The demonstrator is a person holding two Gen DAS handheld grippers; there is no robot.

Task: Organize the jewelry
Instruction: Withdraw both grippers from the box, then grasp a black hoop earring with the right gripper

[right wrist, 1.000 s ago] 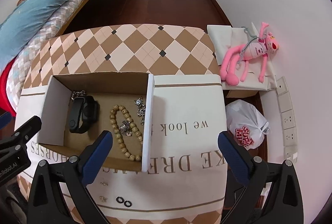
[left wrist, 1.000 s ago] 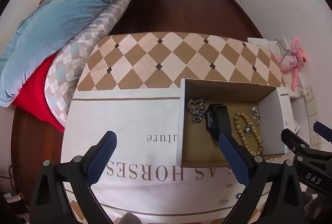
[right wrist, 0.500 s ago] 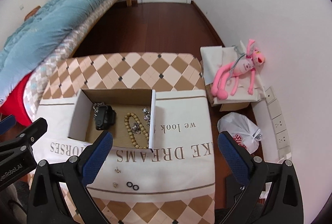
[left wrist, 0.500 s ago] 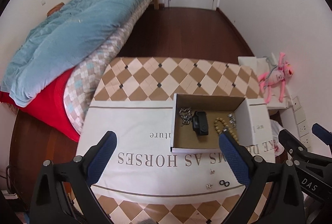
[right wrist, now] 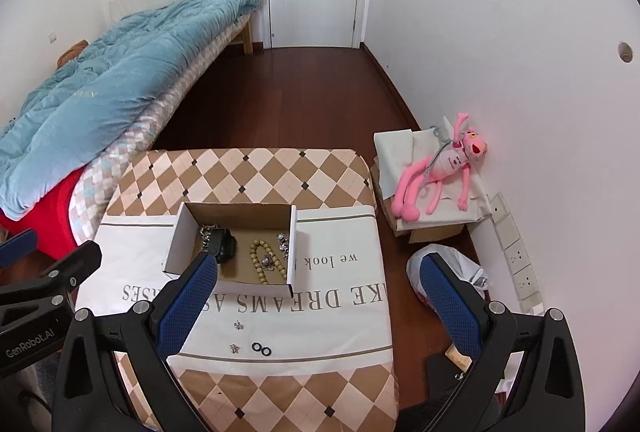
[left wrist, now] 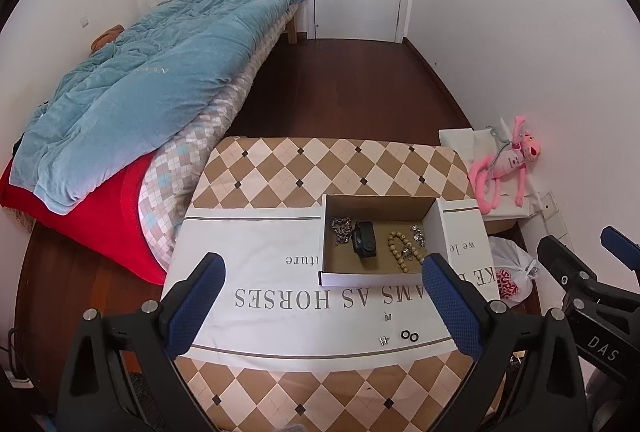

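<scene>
Both grippers hang high above the table, holding nothing. The left gripper [left wrist: 322, 274] has its blue, cross-hatched fingers [left wrist: 196, 298] spread wide apart; the right gripper [right wrist: 316, 274] is spread just as wide.

From the left wrist view, the cardboard box [left wrist: 374, 278] lies beyond the fingertips and toward the right finger, whose tip overlaps its near right corner. The box is shallow and rectangular, white outside and plain brown inside, standing on a white cloth [left wrist: 256, 272] printed with grey lettering. Inside, from left to right: a crumpled silver chain [left wrist: 340, 228], a matte black smartwatch [left wrist: 364, 244] with a rounded rectangular face, a loop of round wooden beads [left wrist: 398, 250], and small sparkling metal pieces [left wrist: 418, 234] by the right wall.

Nearer on the cloth, outside the box and between the fingers, lie a tiny metal clasp [left wrist: 387, 317], a small silver stud pair [left wrist: 384, 340] and two black rings [left wrist: 410, 335] side by side.

The table [left wrist: 320, 168] under the cloth wears a smooth tan-and-cream diamond pattern. At far right a pink plush toy [right wrist: 440, 172] sprawls on a low box.
</scene>
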